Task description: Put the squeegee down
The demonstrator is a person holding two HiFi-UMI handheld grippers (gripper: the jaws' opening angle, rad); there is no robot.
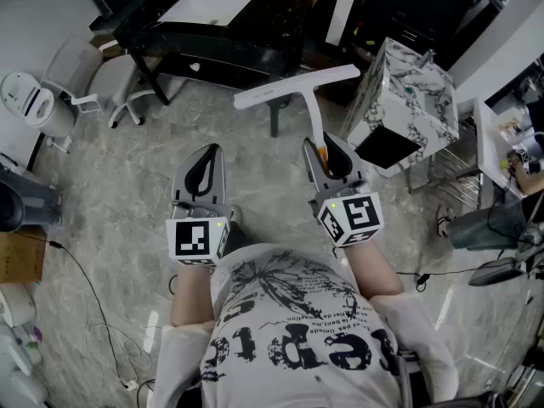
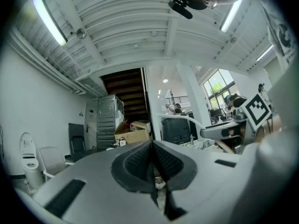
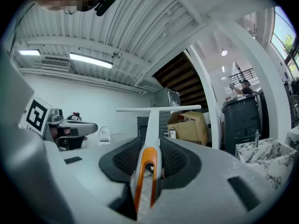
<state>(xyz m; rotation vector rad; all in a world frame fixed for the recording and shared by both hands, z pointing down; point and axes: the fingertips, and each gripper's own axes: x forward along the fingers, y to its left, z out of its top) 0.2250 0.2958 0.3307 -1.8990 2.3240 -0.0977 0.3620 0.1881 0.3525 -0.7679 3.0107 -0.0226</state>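
Printed shirt (image 1: 297, 330) up close, and the right gripper (image 1: 327, 149) jaws pinch the squeegee (image 1: 293, 87) by its smooth white, orange-trimmed handle, T-shaped blade held level left of the marbled cabinet (image 1: 408, 100). Left gripper (image 1: 206, 157) jaws pressed together, empty.

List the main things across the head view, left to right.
White chair → left tongs → right tongs, shut on the squeegee → marbled cabinet.

An office-like workspace; black desk (image 1: 212, 45), white swivel chair (image 1: 89, 70), cardboard boxes (image 3: 189, 127), strip lights (image 3: 91, 59) overhead.
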